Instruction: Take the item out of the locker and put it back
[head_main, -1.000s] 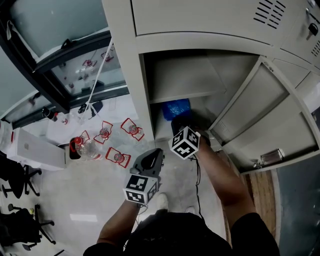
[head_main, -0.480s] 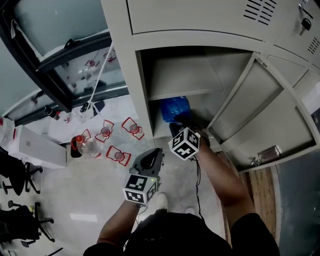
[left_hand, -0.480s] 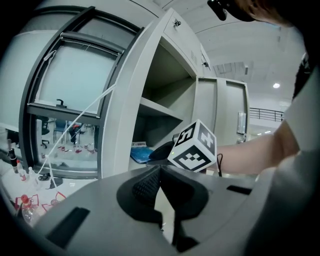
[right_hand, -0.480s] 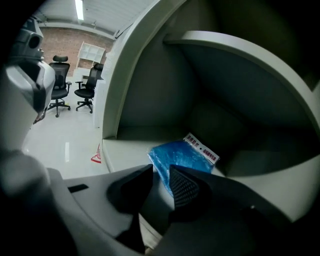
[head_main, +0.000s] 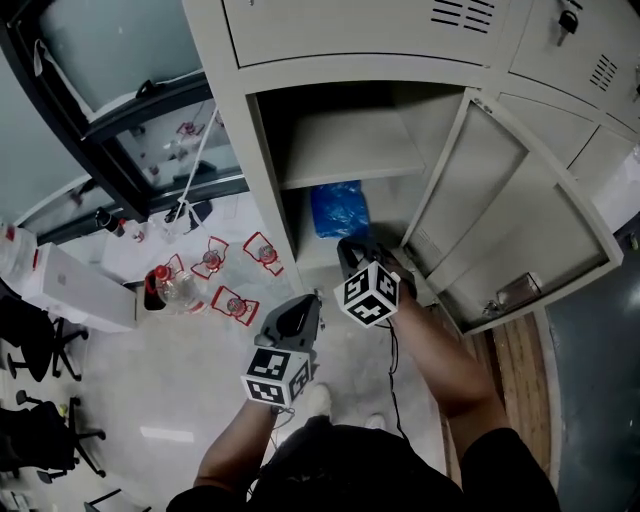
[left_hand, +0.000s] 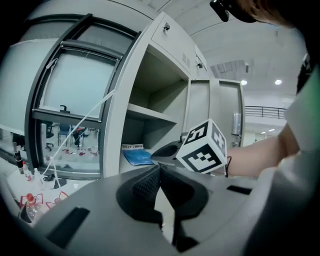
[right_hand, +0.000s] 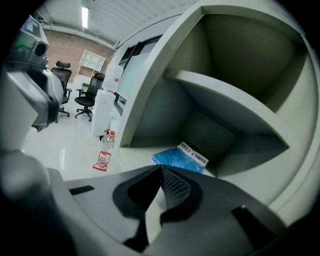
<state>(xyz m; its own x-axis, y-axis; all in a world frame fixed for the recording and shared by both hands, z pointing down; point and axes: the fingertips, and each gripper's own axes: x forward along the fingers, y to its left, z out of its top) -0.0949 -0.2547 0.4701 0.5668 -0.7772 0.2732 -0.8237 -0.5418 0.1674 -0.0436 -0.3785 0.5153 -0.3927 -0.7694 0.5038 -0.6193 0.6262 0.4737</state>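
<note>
We see a pale grey-beige locker (head_main: 262, 180) holding a bright blue bag (head_main: 337, 208) with a white label strip. In front of the locker, the left cube (head_main: 273, 375) and right cube (head_main: 367, 294) bear black-and-white square markers. Left of the locker, clear bottles (head_main: 178, 293) with red caps stand on glossy white floor (head_main: 180, 400).

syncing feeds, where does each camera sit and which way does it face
Head view: on the person's head, steeply down at the open grey metal locker; both forearms show.
Left gripper view: on the left gripper, along its shut jaws toward the locker; right forearm shows.
Right gripper view: on the right gripper, along its just-closed empty jaws into the locker.
Shared: all three see the blue plastic packet.
</note>
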